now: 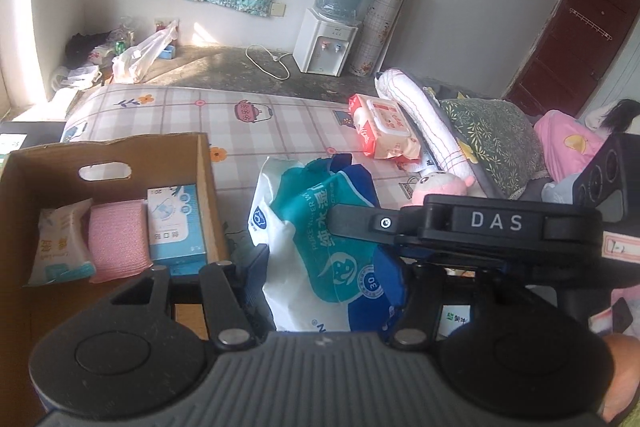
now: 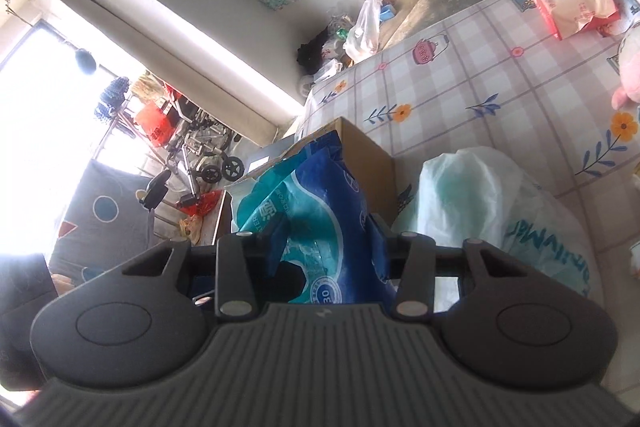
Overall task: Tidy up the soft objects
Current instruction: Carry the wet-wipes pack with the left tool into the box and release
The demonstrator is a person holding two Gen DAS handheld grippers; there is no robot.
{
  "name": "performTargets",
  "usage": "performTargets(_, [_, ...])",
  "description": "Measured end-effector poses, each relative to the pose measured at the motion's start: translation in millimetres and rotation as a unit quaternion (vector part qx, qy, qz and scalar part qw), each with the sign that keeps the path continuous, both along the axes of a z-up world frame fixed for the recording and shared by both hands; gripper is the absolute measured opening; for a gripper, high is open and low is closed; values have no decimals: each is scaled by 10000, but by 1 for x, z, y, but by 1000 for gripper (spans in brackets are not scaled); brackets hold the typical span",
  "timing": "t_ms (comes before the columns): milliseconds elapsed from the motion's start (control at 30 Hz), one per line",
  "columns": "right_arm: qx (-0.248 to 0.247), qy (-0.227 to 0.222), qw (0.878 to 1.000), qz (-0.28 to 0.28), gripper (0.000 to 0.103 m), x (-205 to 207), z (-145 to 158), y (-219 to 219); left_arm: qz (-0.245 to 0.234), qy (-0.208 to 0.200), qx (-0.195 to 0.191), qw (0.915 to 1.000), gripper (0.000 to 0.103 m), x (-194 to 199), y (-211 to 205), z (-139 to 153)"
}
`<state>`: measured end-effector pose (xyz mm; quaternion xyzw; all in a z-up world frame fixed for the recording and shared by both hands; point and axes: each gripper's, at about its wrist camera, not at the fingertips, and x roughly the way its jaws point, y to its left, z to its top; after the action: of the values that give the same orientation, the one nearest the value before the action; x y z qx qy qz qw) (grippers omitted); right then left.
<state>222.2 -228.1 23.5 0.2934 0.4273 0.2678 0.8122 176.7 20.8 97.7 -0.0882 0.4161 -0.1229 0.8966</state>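
Both the left gripper (image 1: 324,275) and right gripper (image 2: 328,251), each half-closed, clamp one blue-and-white plastic wipes pack (image 1: 320,247) at centre frame; the brown cardboard box (image 1: 208,195) lies lower left.

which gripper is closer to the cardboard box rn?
Left. The left gripper, jaws clamping the blue wet-wipes pack, sits right beside the cardboard box. The right gripper grips the same pack from its far side, farther from the box.
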Motion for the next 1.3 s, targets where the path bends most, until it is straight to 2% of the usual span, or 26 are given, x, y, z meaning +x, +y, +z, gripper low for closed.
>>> performTargets(233, [135, 443, 9969, 641, 44, -23, -16, 86, 613, 281, 82, 9977, 58, -40, 77, -15])
performTargets(333, [49, 664, 9942, 840, 44, -30, -32, 117, 766, 531, 35, 9956, 57, -47, 102, -30])
performTargets(467, [-285, 779, 9926, 887, 47, -39, -42, 137, 749, 896, -222, 9929, 57, -45, 123, -53])
performTargets(567, [-455, 735, 9932, 784, 49, -41, -44, 138, 729, 1298, -347, 9882, 58, -32, 129, -78])
performTargets(700, [-356, 505, 9960, 649, 49, -38, -42, 120, 802, 1886, -455, 9777, 61, -15, 134, -118])
performTargets(767, [-314, 352, 9972, 580, 49, -37, -36, 110, 935, 2024, -525, 9734, 61, -13, 139, -129])
performTargets(867, [-192, 193, 9985, 471, 49, -39, -32, 92, 942, 2061, -531, 9725, 62, -12, 143, -134])
performTargets(1033, [-21, 112, 9994, 340, 49, -45, -36, 68, 975, 2102, -240, 9725, 65, -3, 138, -139])
performTargets(1067, [41, 145, 9994, 324, 49, -47, -40, 63, 980, 2091, -188, 9728, 64, 1, 137, -141])
performTargets(1133, [203, 253, 9990, 309, 49, -49, -47, 54, 926, 2048, -59, 9744, 53, 10, 133, -146])
performTargets(1200, [317, 341, 9986, 262, 49, -50, -54, 47, 845, 2059, -59, 9749, 46, 17, 128, -151])
performTargets(1300, [387, 351, 9986, 131, 49, -54, -59, 34, 847, 2002, -3, 9761, 48, 23, 119, -151])
